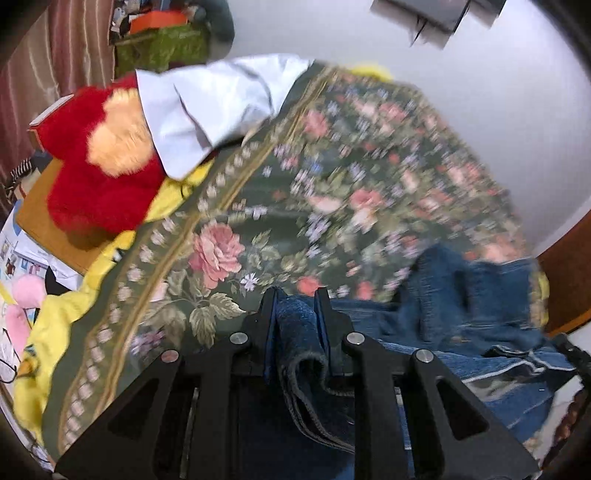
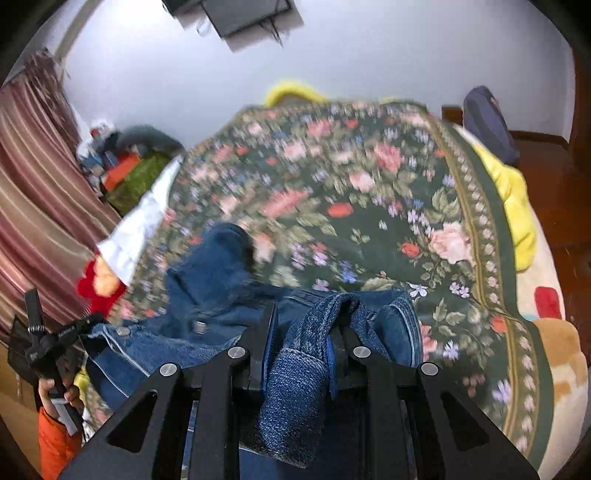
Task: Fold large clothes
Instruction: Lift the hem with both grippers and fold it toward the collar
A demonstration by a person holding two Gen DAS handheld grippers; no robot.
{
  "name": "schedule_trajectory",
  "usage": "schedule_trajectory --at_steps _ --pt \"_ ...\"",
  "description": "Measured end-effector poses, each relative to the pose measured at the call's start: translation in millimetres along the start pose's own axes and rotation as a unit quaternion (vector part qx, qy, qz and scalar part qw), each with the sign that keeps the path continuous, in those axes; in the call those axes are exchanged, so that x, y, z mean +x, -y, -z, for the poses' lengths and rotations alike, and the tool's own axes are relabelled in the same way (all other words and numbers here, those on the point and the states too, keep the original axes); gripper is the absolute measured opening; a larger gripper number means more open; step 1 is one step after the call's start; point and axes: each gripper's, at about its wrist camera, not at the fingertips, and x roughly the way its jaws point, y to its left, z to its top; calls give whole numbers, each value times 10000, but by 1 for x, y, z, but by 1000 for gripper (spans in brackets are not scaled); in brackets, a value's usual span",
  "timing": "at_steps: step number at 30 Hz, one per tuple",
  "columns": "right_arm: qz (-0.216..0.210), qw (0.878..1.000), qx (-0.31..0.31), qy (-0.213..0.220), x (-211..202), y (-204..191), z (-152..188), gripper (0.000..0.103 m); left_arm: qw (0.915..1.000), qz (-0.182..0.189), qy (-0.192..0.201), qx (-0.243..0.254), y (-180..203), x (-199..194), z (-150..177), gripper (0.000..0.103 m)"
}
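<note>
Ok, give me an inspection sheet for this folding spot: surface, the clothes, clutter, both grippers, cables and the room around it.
Surface: floral blanket spread over a bed, yellow bedding showing at its edges.
Job's things: denim garment, bunched at the near edge of the blanket, partly lifted.
Clutter: white cloth and red plush toy at the blanket's edge; papers beside the bed.
Grippers: left gripper shut on a denim fold; right gripper shut on a denim edge.
Cables: dark cords hang from a wall-mounted screen.
Surroundings: white wall, striped curtain, wooden floor.
</note>
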Motion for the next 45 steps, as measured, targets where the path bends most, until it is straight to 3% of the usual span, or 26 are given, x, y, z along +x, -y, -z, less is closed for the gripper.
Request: schedule_trajectory --at_steps 4,9,10,12,14,15,18,20,23,31,38,45 --pt "-111 9990 42 -441 35 23 4 19 9992 -307 -120 226 3 33 10 21" --pt "-572 9969 218 -495 26 48 -1 19 9975 -562 -166 399 9 40 11 23" --pt "-377 9981 214 -448 19 53 -4 19 9968 -598 -193 487 10 40 11 23" --pt "410 9989 139 -192 1 61 -11 20 9955 -614 -232 690 14 37 9 24" --pt "833 9961 276 59 -22 76 -15 20 9927 -678 -206 971 22 24 9 26" --pt "773 9963 366 103 -33 83 -15 20 9914 -709 -171 1088 25 15 9 27" --pt "499 9977 424 153 -64 92 -9 20 9843 -998 218 1440 36 -21 4 46" --pt "544 9981 215 179 -80 83 -3 20 9791 -1087 572 1620 41 -51 1 60" --pt "559 9980 -246 176 -97 57 10 20 9748 -1030 865 1782 46 -89 2 69" --pt "302 9929 -1149 95 -107 -17 49 20 9634 -415 998 2451 72 -138 54 84" --pt "25 9898 -1396 -273 -81 -53 82 20 9615 73 354 2725 98 -106 106 84" --pt "29 9810 -1711 -910 -23 -74 111 20 9580 41 -214 2858 116 -43 136 84"
